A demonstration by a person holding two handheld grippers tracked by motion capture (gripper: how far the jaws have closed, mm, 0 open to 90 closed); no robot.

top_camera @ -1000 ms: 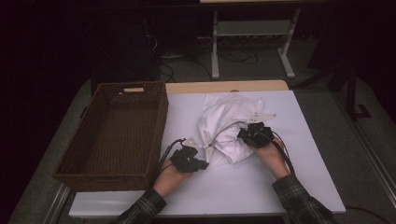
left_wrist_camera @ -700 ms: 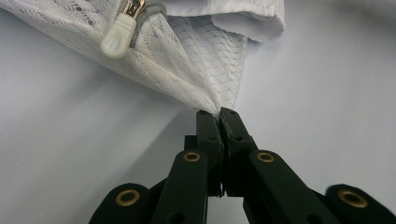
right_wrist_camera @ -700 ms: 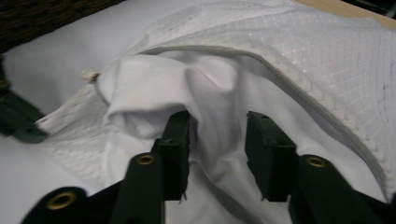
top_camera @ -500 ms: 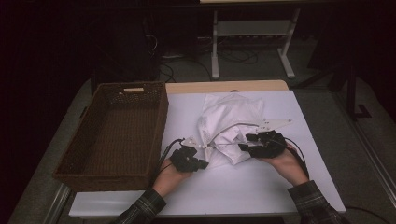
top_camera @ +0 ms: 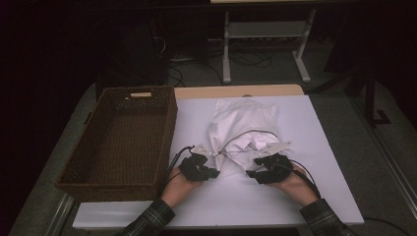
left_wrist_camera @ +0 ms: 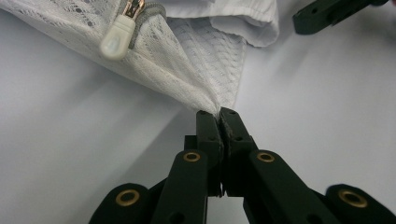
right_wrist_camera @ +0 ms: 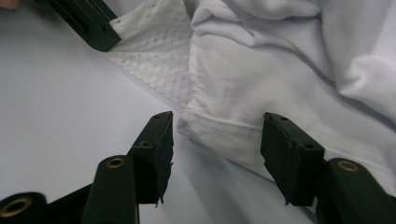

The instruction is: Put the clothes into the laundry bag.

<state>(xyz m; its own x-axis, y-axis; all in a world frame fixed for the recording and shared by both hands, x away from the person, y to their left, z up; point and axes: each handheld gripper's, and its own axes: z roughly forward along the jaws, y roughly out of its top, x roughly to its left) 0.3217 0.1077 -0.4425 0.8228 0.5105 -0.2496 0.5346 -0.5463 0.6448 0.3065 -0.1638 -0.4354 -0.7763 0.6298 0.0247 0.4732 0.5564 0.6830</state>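
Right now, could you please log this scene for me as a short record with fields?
surface: white table
garment: white, crumpled, mid-table; mesh lining with a zip pull
basket: brown wicker, empty, left of the garment
left gripper: shut on a mesh corner
right gripper: jaws just opening, pads apart either side of the garment's hem, not pressing it

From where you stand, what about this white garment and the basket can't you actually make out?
- Garment, high view: bunched up, so its type stays unclear.
- Mesh corner, left gripper view: its tip is hidden between the shut jaws.
- Zip pull, left gripper view: the top edge cuts off the zip.
- Basket, high view: too dim inside to check.
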